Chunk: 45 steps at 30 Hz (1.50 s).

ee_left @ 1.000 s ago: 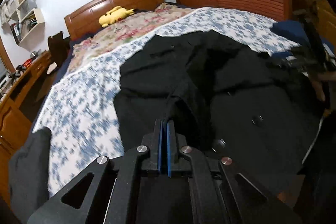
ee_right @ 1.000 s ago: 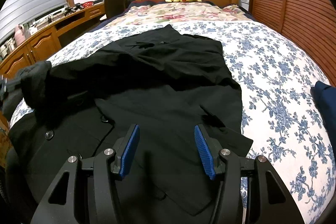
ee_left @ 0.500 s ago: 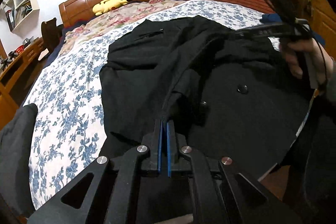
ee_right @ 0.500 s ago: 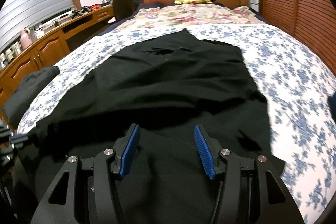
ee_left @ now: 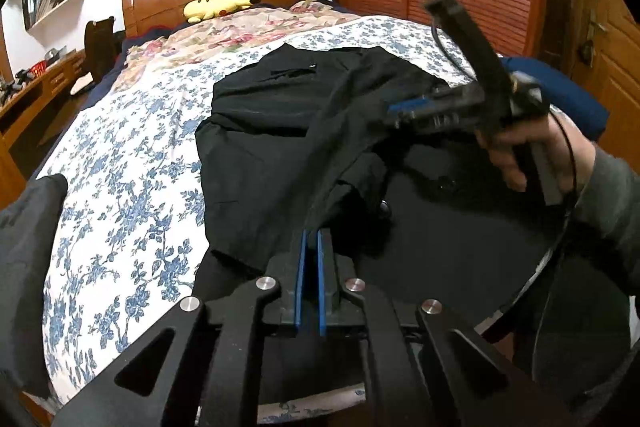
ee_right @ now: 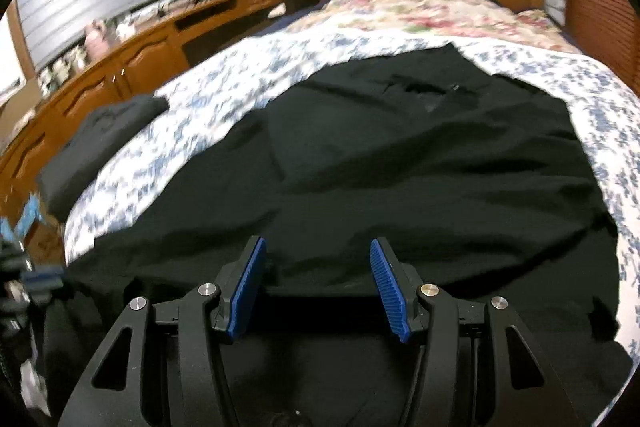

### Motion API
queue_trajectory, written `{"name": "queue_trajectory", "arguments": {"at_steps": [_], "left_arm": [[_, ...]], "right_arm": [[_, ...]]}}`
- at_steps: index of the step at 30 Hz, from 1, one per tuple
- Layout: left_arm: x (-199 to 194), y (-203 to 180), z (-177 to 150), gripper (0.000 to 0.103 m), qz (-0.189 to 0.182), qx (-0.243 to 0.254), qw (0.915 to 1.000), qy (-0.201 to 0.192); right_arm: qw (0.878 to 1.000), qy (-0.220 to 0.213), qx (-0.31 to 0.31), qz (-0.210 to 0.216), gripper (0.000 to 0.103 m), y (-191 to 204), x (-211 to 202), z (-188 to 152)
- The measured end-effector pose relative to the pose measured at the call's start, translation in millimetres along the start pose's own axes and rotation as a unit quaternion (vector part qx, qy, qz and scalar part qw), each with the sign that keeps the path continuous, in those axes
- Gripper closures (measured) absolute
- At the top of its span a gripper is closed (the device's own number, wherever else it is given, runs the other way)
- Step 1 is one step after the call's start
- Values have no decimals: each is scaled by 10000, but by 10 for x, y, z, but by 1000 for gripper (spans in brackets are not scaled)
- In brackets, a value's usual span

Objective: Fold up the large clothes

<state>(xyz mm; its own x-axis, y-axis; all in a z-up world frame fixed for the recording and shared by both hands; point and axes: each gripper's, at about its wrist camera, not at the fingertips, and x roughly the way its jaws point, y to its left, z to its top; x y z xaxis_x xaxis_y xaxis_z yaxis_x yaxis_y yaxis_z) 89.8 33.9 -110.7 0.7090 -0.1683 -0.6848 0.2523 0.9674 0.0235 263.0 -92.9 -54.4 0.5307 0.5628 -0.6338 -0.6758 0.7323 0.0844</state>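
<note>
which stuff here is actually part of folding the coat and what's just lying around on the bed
Part of the job:
- black coat
- left gripper, shut on a fold of the coat
- right gripper, open over the coat

Just lying about:
- yellow plush toy by the headboard
- dark folded garment at the bed's edge
- blue item

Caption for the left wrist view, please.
Left gripper shut on black coat over floral bedspread; right gripper open.

A black coat (ee_left: 272, 147) lies spread on the bed, rumpled, one edge lifted; apparently buttoned, though blurred.
</note>
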Motion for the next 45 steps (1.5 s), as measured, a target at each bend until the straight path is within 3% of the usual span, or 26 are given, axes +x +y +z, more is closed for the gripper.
{"name": "queue_trajectory", "arguments": {"at_steps": [4, 8, 14, 19, 29, 32, 38, 45], "left_arm": [[-48, 91, 11, 87, 104, -83, 9999, -51], [-90, 246, 12, 70, 113, -249, 9996, -121], [-40, 406, -13, 66, 296, -343, 9989, -72], [-7, 514, -63, 59, 403, -447, 9982, -58], [35, 671, -200, 59, 572, -702, 9959, 50], [29, 682, -204, 59, 575, -725, 9957, 41], [20, 711, -215, 59, 602, -781, 9951, 10], [41, 759, -244, 59, 625, -863, 9943, 42]], "right_arm": [[9990, 425, -76, -71, 47, -59, 129, -126], [9988, 455, -139, -120, 47, -91, 131, -171], [9989, 427, -159, -79, 47, -86, 175, -162], [9991, 181, -268, 261, 47, 173, 70, -103], [9912, 428, -792, 975, 47, 699, 404, -169], [9888, 639, -1020, 887, 47, 804, 523, -227], [9886, 596, -930, 1020, 47, 778, 550, -232], [9857, 686, -1057, 1120, 47, 759, 363, -280]]}}
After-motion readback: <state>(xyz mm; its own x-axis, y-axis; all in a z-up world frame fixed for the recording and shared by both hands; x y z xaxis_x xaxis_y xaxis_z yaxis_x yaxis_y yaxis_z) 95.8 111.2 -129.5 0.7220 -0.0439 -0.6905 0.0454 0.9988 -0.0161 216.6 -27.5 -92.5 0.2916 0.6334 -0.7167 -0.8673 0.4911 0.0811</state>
